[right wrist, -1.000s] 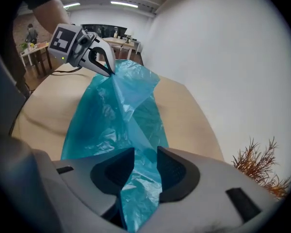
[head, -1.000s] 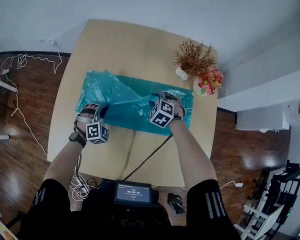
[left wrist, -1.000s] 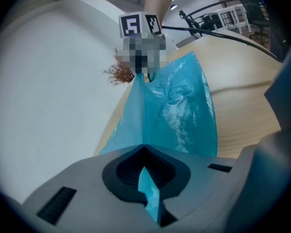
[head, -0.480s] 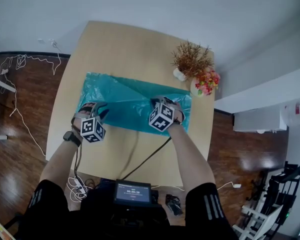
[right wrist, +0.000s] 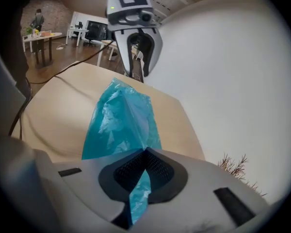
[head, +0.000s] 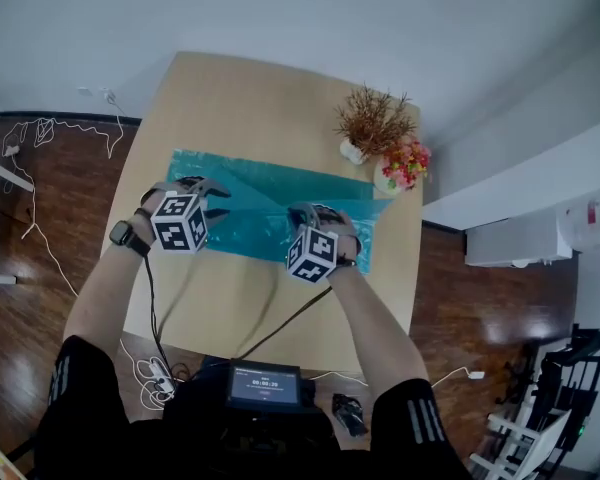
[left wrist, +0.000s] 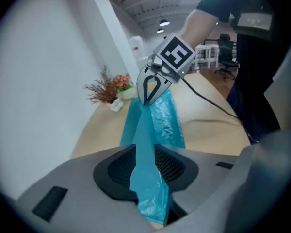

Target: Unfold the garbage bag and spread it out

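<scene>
Risk: bag (head: pixel 265 203) slips from my left tool (left wrist: pixel 140 152), whose jaws have just been opening, though bunched edge sits pinched there. Right tool (right wrist: pixel 144 154) clamps other end. Bag taut between, rest on table (head: pixel 230 98); hard pull could tear it.

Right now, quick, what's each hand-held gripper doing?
Left hand-held gripper: closed on the garbage bag, lifted off the table.
Right hand-held gripper: closed on the same garbage bag, which stretches between the two.

Lt wood table (head: pixel 270 98), dk wood floor (head: pixel 40 268), white wall (head: pixel 280 8) behind.
</scene>
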`<state>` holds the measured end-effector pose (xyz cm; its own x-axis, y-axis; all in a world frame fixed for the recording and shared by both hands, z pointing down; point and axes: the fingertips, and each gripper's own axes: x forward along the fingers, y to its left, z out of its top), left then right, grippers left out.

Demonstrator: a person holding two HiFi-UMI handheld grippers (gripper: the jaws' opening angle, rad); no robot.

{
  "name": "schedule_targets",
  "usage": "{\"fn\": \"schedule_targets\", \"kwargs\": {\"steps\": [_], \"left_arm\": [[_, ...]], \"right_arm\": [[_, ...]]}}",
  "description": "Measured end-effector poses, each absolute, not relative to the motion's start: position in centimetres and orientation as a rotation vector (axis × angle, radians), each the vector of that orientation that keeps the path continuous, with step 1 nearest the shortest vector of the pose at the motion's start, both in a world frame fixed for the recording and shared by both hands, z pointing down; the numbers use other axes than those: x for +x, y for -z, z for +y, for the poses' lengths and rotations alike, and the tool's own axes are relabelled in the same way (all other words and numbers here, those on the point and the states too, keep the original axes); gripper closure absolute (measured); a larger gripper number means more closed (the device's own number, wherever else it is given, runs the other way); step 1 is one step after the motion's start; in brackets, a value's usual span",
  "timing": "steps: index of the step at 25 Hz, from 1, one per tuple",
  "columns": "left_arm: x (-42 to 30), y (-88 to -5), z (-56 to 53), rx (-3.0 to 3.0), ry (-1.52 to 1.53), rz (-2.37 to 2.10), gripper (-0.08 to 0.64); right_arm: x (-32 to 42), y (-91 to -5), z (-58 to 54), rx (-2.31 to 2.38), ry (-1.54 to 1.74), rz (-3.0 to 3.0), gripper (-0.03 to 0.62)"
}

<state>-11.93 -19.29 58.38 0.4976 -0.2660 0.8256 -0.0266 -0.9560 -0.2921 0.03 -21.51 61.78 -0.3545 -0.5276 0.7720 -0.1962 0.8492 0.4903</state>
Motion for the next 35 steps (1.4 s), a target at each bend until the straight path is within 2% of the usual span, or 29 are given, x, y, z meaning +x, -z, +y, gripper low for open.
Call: {"fn": "schedule_targets", "kwargs": {"steps": [2, 7, 14, 19, 21, 24, 26, 35], "left_arm": [[-11.1, -58.5, -19.5, -2.537, 1.502, 0.115, 0.417], [-10.4, -59.3, -18.4, -2.55, 1.703, -0.19, 0.3], [-7.2, -61.0, -16.9, -2.418, 1.785, -0.397, 0.254], [-5.4, -62.6, -14.5, -2.305, 1.844, -0.532, 0.254], [-5.5, -63.5, -13.4, -2.29, 1.866, -0.569, 0.304], [-5.5, -64.5, -12.6, -2.319, 1.836, -0.529, 0.488], [-5.4, -64.7, -12.7, -2.33, 1.785, -0.457, 0.554], [-5.7, -61.1, -12.4, -2.125, 1.492, 0.057, 0.56]], "right_arm": [[-0.4, -61.0, -20.2, 0.523, 0.405, -1.943, 0.572], [-1.4, -59.3, -17.2, 0.49, 0.48, -1.957, 0.572], [-1.5, -59.1, -14.1, 0.475, 0.504, -1.969, 0.573], [-1.4, -59.5, -12.9, 0.482, 0.486, -1.982, 0.572], [-1.4, -59.5, -12.5, 0.487, 0.478, -1.988, 0.572], [-1.2, -59.5, -11.9, 0.494, 0.467, -1.991, 0.572], [-1.0, -59.5, -11.6, 0.499, 0.462, -1.994, 0.572], [1.0, -57.4, -9.9, 0.581, 0.478, -2.018, 0.565]]}}
